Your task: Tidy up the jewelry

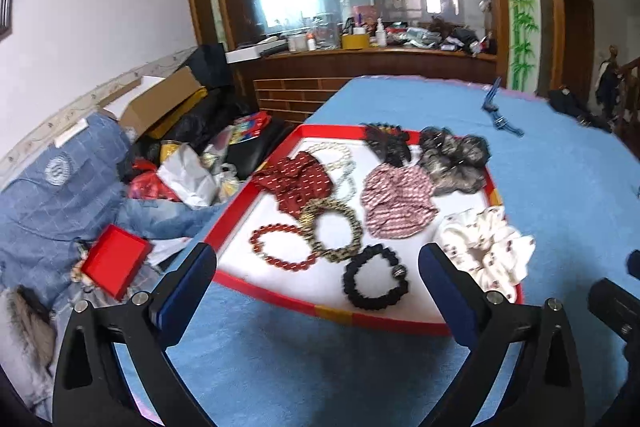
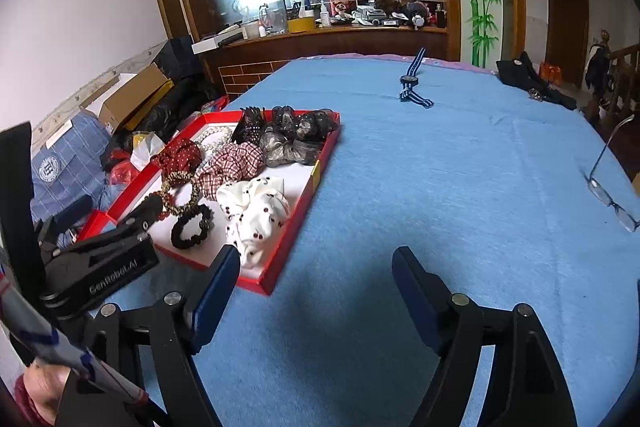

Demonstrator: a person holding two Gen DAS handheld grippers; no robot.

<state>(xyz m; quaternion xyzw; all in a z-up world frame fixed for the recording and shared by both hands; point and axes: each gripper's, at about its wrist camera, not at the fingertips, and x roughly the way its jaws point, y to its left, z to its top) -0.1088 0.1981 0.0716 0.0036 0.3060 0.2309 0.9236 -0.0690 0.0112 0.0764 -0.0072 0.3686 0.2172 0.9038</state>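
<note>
A red-rimmed tray (image 1: 240, 219) with a white floor lies on the blue cloth. In it are a red bead bracelet (image 1: 276, 247), a leopard-print band (image 1: 332, 231), a black bead bracelet (image 1: 376, 277), pearls (image 1: 344, 167) and several scrunchies. A white cherry-print scrunchie (image 1: 488, 251) hangs over the tray's right rim. My left gripper (image 1: 318, 259) stands open above the tray's near edge, nothing between its fingers. My right gripper (image 2: 316, 259) is open over bare cloth, just right of the tray (image 2: 288, 259). A blue striped watch (image 2: 412, 83) lies far back on the cloth.
Glasses (image 2: 612, 187) lie near the table's right edge, and a black item (image 2: 532, 79) sits at the far right corner. Left of the table are a red box (image 1: 114, 263), bags, cardboard boxes and blue clothing. A cluttered wooden counter with a mirror stands behind.
</note>
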